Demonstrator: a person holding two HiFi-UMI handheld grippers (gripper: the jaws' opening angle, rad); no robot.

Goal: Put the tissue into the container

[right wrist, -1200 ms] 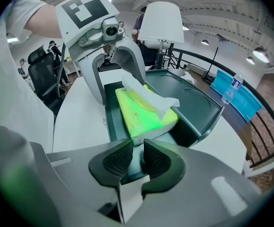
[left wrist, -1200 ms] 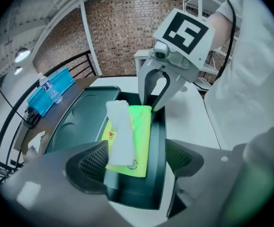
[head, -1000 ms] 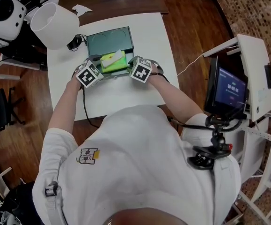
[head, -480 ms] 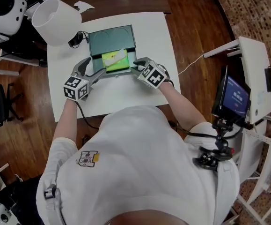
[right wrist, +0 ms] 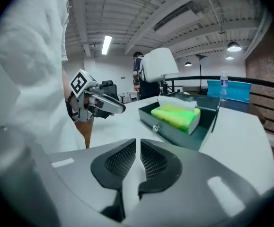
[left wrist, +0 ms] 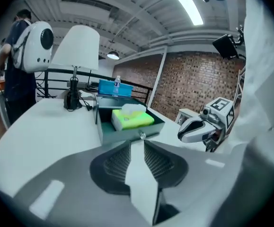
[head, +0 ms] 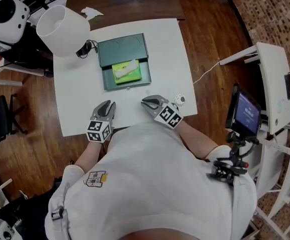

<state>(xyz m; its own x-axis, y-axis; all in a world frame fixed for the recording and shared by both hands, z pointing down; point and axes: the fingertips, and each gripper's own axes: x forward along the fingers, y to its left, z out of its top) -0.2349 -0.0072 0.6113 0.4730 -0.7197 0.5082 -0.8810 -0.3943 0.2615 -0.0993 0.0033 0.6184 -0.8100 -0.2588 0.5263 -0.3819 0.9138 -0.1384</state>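
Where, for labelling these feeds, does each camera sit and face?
Head view: on the person's head, looking steeply down at table and container; shirt, forearms, left claw, right claw show.
Left gripper view: on the left claw, looking along its closing, empty jaws at the container; right claw shows.
Right gripper view: on the right claw, looking along its closing, empty jaws at the container; left claw, shirt show.
All share the tissue pack inside the container.
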